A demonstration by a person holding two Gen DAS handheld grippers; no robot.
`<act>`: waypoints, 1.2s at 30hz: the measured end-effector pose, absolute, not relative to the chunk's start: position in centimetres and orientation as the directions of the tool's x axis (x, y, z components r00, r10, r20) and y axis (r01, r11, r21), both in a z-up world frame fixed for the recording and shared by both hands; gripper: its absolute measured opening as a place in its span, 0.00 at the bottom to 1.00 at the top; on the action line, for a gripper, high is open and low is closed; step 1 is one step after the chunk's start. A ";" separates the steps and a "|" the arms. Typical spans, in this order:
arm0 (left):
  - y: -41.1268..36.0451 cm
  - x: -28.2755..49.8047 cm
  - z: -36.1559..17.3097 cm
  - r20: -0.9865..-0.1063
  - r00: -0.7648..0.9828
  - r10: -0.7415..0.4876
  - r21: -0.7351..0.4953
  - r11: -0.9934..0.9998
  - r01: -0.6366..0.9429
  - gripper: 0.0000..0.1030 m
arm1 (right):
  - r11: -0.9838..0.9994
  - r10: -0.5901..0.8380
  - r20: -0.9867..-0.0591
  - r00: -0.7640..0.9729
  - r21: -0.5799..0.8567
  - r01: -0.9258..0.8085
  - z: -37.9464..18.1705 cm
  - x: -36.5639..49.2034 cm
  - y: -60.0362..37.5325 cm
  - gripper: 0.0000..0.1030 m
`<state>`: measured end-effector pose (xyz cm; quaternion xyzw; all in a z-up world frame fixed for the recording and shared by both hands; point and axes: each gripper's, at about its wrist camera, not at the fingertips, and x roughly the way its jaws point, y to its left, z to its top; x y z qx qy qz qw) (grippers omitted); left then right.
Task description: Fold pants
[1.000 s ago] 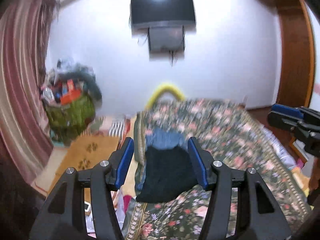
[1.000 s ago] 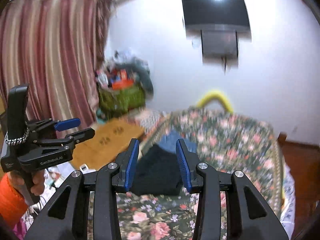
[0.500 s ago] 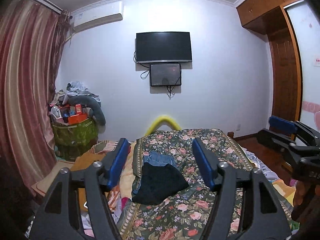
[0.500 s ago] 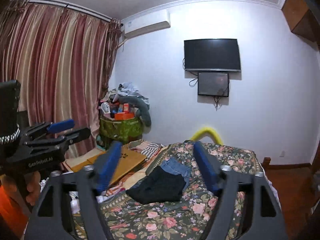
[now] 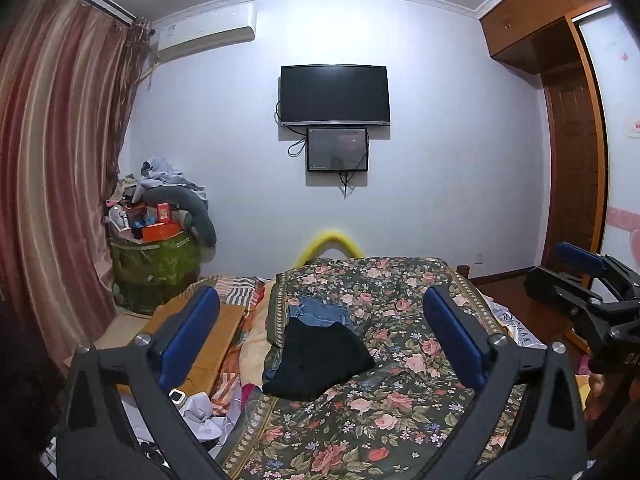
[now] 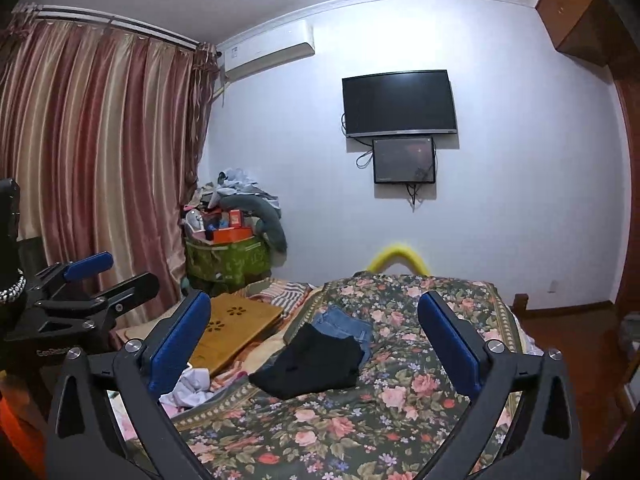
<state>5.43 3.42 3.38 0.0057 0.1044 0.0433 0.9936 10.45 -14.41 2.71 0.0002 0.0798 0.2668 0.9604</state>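
Black pants (image 5: 318, 360) lie folded on the floral bedspread (image 5: 400, 392), partly over folded blue jeans (image 5: 320, 311). They also show in the right wrist view: black pants (image 6: 312, 364), jeans (image 6: 344, 322). My left gripper (image 5: 320, 336) is wide open and empty, held above the bed, back from the pants. My right gripper (image 6: 314, 336) is also wide open and empty, at a similar distance. Each gripper shows at the edge of the other's view.
A wooden lap board (image 6: 236, 330) and loose clothes (image 6: 192, 386) lie left of the bed. A green bin piled with clutter (image 5: 154, 256) stands by the striped curtain (image 5: 52, 184). A TV (image 5: 334, 94) hangs on the far wall. A wooden wardrobe (image 5: 576, 160) is at right.
Both grippers have opened from nearly shut to wide open. Both have pulled back and tilted up, so the pants look farther away and more of the room shows.
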 end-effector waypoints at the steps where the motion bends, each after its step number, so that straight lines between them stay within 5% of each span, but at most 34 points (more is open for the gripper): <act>1: 3.4 5.5 3.3 -0.211 0.974 0.081 0.019 0.997 -0.079 1.00 | 0.857 0.514 -0.153 0.844 0.042 -0.514 2.7 10.4 -14.4 1.00; 36: 4.1 6.3 2.1 -0.237 0.970 0.060 -0.019 0.998 -0.066 1.00 | 0.856 0.514 -0.168 0.841 0.030 -0.517 2.0 9.7 -14.9 1.00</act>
